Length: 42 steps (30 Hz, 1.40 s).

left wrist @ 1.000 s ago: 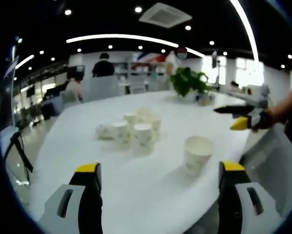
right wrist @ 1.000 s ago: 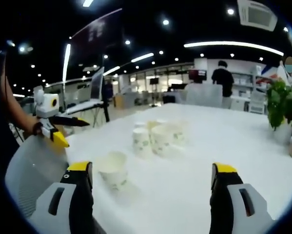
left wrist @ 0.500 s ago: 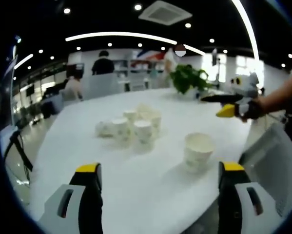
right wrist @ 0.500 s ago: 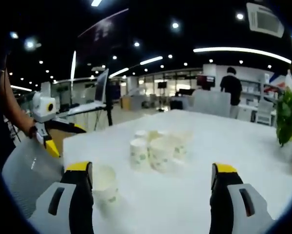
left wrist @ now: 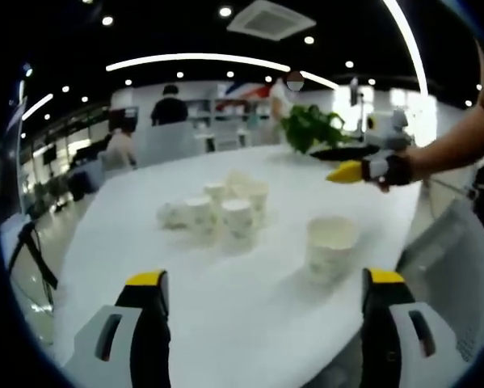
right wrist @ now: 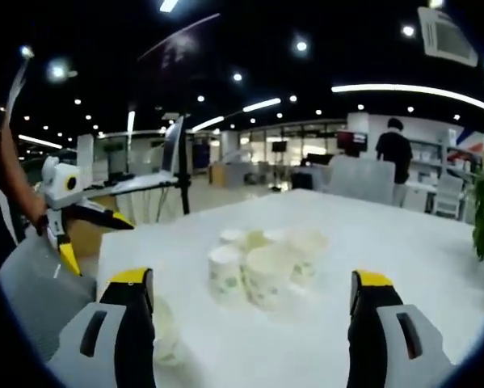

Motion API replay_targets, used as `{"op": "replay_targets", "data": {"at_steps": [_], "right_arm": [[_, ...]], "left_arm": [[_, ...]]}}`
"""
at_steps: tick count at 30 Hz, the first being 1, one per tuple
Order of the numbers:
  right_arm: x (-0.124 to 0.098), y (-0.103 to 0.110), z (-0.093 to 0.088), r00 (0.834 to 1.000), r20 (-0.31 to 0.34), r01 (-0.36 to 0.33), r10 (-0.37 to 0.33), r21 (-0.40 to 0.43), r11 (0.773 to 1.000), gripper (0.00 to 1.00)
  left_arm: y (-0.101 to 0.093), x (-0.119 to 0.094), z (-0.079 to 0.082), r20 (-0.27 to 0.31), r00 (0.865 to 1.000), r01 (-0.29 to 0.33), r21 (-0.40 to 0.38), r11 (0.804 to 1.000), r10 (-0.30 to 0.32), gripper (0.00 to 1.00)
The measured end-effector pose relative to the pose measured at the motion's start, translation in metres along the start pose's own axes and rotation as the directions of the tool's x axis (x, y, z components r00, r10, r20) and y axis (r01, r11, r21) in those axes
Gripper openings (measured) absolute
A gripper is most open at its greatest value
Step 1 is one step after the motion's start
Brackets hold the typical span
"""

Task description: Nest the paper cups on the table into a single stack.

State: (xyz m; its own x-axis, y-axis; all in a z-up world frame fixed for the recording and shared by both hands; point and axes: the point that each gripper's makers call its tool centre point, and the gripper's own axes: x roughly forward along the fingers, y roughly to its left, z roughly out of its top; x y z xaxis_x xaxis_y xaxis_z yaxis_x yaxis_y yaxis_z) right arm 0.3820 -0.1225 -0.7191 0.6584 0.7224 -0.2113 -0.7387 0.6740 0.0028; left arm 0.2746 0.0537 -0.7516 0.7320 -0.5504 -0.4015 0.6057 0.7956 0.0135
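Left gripper view gives us the white table (left wrist: pixel 225 323) first, a smooth matte top filling the lower half of the frame, its near edge cut off at lower right. Behind it, at upper centre, we see a leafy green plant (left wrist: pixel 310 129), blurred. Our left gripper (left wrist: pixel 262 331) rises from the bottom with its yellow-tipped jaws spread wide and nothing between them. The right gripper (left wrist: pixel 351 166) comes in at the upper right, held in a hand; its jaws look parted, though the blur makes them hard to read.

The cluster of cups (left wrist: pixel 217 210) sits at centre frame: small white paper cups with a faint print, packed so close that we cannot count them or tell which are nested. One lies tipped at the cluster's left. A single cup (left wrist: pixel 330 246) stands upright, apart, at right of centre, with a rolled rim.

In the right gripper view, that cup is half hidden behind the left jaw at lower left.
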Motion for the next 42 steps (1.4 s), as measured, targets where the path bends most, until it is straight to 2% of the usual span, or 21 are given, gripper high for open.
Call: {"op": "replay_targets", "data": {"at_steps": [1, 9, 10, 21, 29, 42], "right_arm": [[0.003, -0.001, 0.000, 1.000, -0.002, -0.001, 0.001, -0.002, 1.000, 1.00], [0.017, -0.005, -0.003, 1.000, -0.003, -0.019, 0.019, 0.035, 0.999, 0.97], [0.019, -0.006, -0.005, 1.000, -0.014, -0.019, 0.019, 0.021, 1.000, 0.96], [0.036, -0.010, -0.006, 0.999, -0.030, -0.042, 0.041, -0.017, 0.999, 0.92], [0.053, -0.014, -0.011, 0.997, -0.040, -0.061, 0.060, -0.028, 0.998, 0.89], [0.077, -0.024, -0.013, 0.995, -0.047, -0.086, 0.084, -0.041, 0.995, 0.86]], "left_arm": [[0.000, 0.000, 0.001, 0.003, 1.000, -0.006, 0.017, 1.000, 0.006, 0.98], [0.006, -0.002, 0.004, 0.021, 0.999, -0.026, 0.007, 1.000, 0.026, 0.99], [0.006, -0.002, 0.005, 0.026, 0.999, -0.026, 0.005, 1.000, 0.026, 0.99], [0.001, -0.003, 0.009, 0.056, 0.998, 0.017, -0.055, 0.998, -0.014, 0.99], [-0.009, -0.001, 0.005, 0.030, 0.999, 0.046, -0.040, 0.998, -0.044, 0.98], [-0.008, 0.000, 0.001, 0.005, 0.999, 0.037, -0.044, 0.998, -0.037, 0.97]]}}
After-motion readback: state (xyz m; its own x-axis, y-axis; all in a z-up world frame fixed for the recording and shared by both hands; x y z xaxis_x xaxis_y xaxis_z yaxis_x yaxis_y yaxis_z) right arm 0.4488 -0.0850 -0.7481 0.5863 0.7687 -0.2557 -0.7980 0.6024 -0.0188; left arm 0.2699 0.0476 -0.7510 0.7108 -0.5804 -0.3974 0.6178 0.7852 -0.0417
